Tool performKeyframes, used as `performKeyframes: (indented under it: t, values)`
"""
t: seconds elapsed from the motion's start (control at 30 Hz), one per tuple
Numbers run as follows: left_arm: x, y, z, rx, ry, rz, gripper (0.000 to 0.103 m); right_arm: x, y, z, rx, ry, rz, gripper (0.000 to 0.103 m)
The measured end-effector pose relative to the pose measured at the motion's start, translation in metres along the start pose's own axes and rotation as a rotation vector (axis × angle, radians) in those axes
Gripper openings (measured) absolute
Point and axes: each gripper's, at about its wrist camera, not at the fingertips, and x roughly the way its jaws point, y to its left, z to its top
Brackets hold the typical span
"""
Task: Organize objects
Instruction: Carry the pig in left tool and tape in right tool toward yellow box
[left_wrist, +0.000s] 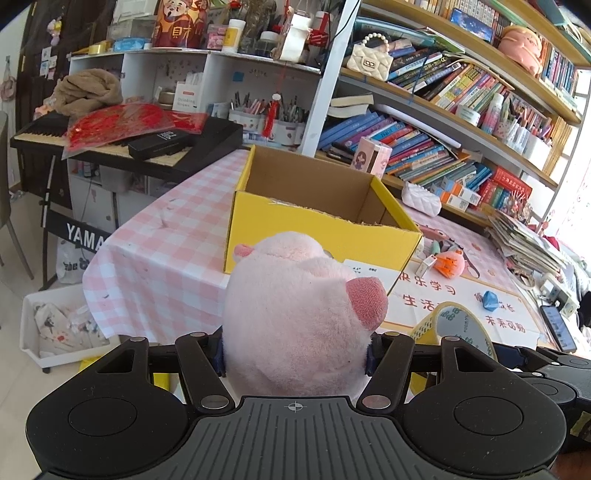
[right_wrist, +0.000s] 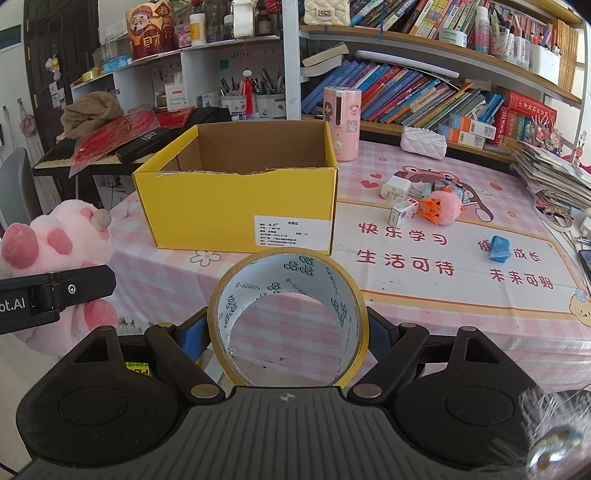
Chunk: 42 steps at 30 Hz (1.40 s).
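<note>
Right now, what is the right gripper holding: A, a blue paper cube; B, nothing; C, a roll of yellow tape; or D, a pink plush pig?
C: the right gripper has its fingers closed on the roll of yellow tape, while the pink plush pig sits in the left gripper.

Ahead of me: bookshelves (right_wrist: 424, 88) crammed with leaning books. Keyboard piano (left_wrist: 122, 144) off left, red papers (left_wrist: 122, 123) piled on it. Pink checked tablecloth (right_wrist: 166, 266) below. Phone (left_wrist: 557, 328) at table's right edge.
</note>
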Motion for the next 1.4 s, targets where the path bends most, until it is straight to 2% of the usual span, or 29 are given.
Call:
performKeyframes:
  t: [0.4, 0.67, 0.87, 1.1, 1.23, 1.4]
  values:
    - [0.005, 0.003, 0.004, -0.004, -0.004, -0.006, 0.062, 0.007, 0.006, 0.004, -0.021, 0.013, 0.007, 0.081]
    - [0.011, -0.001, 0.023, 0.024, -0.05, -0.011, 0.062, 0.011, 0.01, 0.019, -0.054, -0.053, 0.015, 0.081]
    - [0.024, 0.001, 0.052, 0.025, -0.097, -0.014, 0.062, 0.016, 0.01, 0.048, -0.083, -0.154, 0.021, 0.081]
    - [0.051, 0.001, 0.093, 0.02, -0.156, -0.017, 0.062, 0.04, 0.006, 0.098, -0.103, -0.264, 0.017, 0.081]
    - [0.074, -0.001, 0.112, 0.017, -0.161, -0.001, 0.062, 0.062, 0.003, 0.121, -0.116, -0.294, 0.017, 0.081]
    - [0.105, -0.004, 0.127, 0.009, -0.143, 0.025, 0.062, 0.092, -0.003, 0.141, -0.142, -0.288, 0.022, 0.081]
